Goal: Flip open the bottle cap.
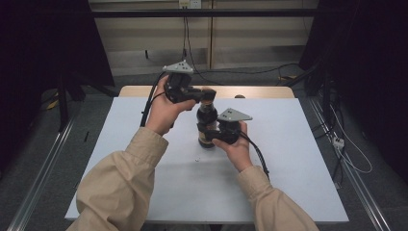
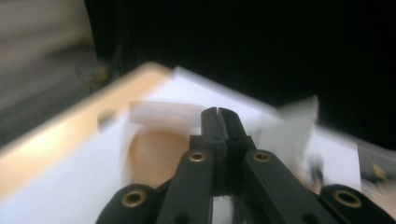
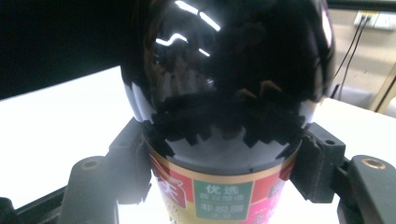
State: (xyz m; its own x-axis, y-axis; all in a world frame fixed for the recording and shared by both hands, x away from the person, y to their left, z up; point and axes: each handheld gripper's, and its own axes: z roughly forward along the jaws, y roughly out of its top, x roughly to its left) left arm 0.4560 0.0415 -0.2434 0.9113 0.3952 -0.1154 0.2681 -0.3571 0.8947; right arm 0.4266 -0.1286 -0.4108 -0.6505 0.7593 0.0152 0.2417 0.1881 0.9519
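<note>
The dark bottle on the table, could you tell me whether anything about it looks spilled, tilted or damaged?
Nothing stands out. The dark bottle stands upright on the white table, clamped at its label by the right gripper; no spill or damage shows. The left gripper is shut at its top.

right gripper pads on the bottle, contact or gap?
Touching. In the right gripper view, the right gripper has a jaw pressed flush against each side of the dark bottle, just above its label, with no gap on either side.

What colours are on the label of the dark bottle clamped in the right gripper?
Red and pink with a gold edge and a green panel of white characters on the label; clearest in the right gripper view.
</note>
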